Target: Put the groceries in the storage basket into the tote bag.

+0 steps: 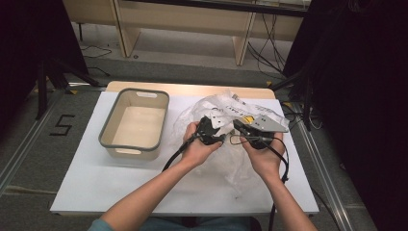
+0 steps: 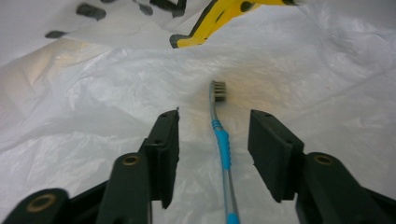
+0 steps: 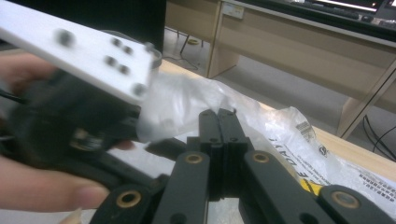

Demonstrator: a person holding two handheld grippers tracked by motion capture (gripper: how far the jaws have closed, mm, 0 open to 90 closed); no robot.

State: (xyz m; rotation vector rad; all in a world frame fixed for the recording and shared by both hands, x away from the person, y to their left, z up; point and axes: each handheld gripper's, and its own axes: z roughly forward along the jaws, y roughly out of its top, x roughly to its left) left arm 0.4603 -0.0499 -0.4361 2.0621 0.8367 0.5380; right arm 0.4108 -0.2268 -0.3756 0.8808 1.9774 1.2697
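Toothbrush (image 2: 219,135) inside bag (image 1: 226,108), near desk's right edge.
Left gripper (image 2: 214,140) open around it, right gripper (image 3: 219,121) closed on film; light, stiff, slippery, best gripped mid-handle.

Black two-jaw grippers, bare forearms

Each hand carries a black gripper: the left gripper (image 1: 210,130) at frame centre trails a black cable, the right gripper (image 1: 250,131) bears a grey three-cornered plate; brass pivot pins stud the jaw arms, and a teal sleeve edge (image 1: 98,225) sits lower left.

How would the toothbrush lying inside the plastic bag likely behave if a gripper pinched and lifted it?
The toothbrush looks slim and rigid, so probably light and stiff. Its narrow, smooth handle might slip or pivot between the left gripper pads. The crinkled plastic bag beneath looks floppy and may get caught in the grip.
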